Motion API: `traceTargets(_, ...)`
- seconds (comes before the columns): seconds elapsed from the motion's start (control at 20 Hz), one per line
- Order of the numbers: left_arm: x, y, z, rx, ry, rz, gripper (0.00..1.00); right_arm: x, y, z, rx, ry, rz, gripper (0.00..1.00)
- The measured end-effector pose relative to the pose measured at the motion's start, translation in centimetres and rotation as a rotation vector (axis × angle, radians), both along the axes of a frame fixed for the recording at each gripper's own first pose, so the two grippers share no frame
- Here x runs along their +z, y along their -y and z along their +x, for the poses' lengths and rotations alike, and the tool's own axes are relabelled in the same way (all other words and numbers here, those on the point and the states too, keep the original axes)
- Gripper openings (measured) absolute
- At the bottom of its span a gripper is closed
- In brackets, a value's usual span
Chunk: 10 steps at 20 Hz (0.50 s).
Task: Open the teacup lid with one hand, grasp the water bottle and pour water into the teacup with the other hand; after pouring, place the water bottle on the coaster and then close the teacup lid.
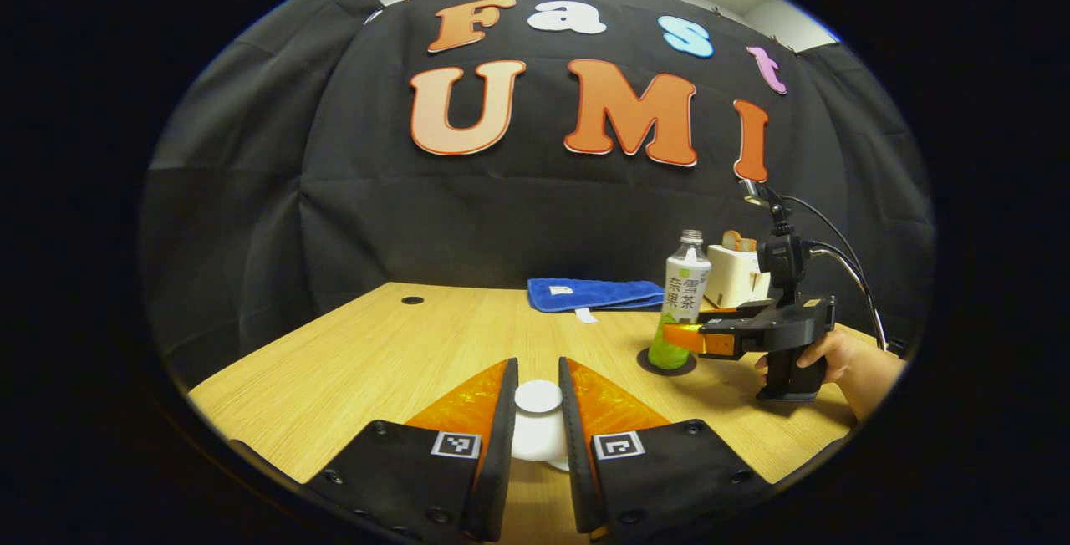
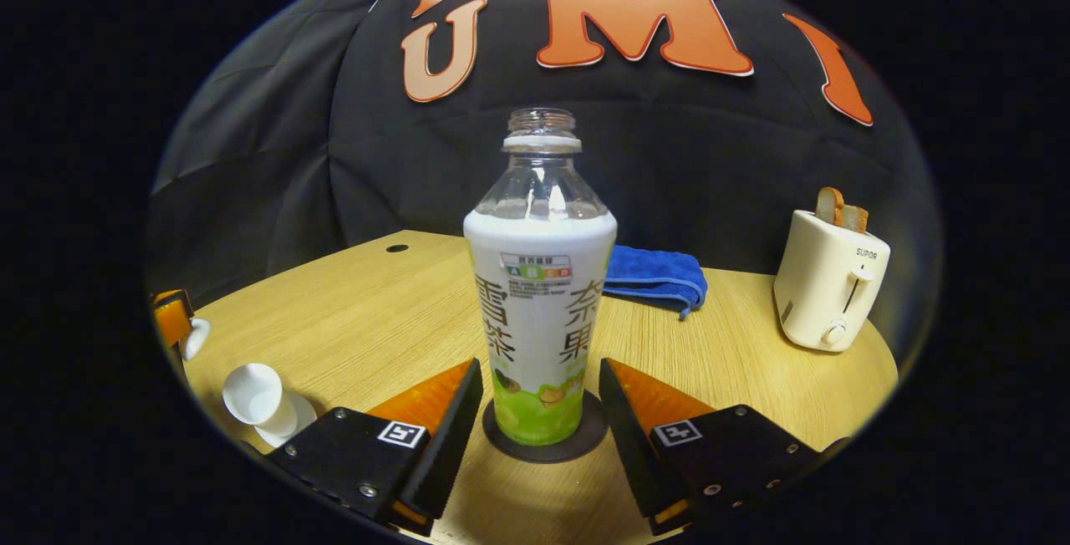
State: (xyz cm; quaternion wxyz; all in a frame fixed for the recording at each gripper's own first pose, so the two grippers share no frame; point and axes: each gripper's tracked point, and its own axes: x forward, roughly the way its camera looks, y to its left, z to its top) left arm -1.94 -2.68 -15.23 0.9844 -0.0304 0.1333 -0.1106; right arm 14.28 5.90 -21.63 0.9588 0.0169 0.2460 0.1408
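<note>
Bottle point(image 2: 540, 294): uncapped, upright on coaster point(image 2: 501, 435) near the desk's point(image 2: 351, 328) right edge; we judge it thin-walled, light, best gripped mid-label. Right tool point(image 2: 542, 399) open, straddling it, apart. Left tool point(image 1: 538, 399) nearly closed around lid point(image 1: 538, 395); contact unclear. Cup point(image 2: 255, 394) open.

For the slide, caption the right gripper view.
Open right gripper flanks the uncapped bottle standing on its coaster.

Evenly lit from overhead, sharp, soft shadows, edges strongly fisheye-bowed.
</note>
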Motion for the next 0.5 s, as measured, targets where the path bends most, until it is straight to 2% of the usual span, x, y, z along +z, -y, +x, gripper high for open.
traceTargets(0.15,-0.7,1.9,0.7,-0.035,-0.011,0.000,0.35,1.9,1.3,-0.8,-0.028,0.028,0.048,0.90)
traceTargets(0.5,-4.2,3.9,1.8,-0.076,-0.084,0.039,0.34,6.2,3.9,-4.2,-0.046,0.134,0.026,0.90)
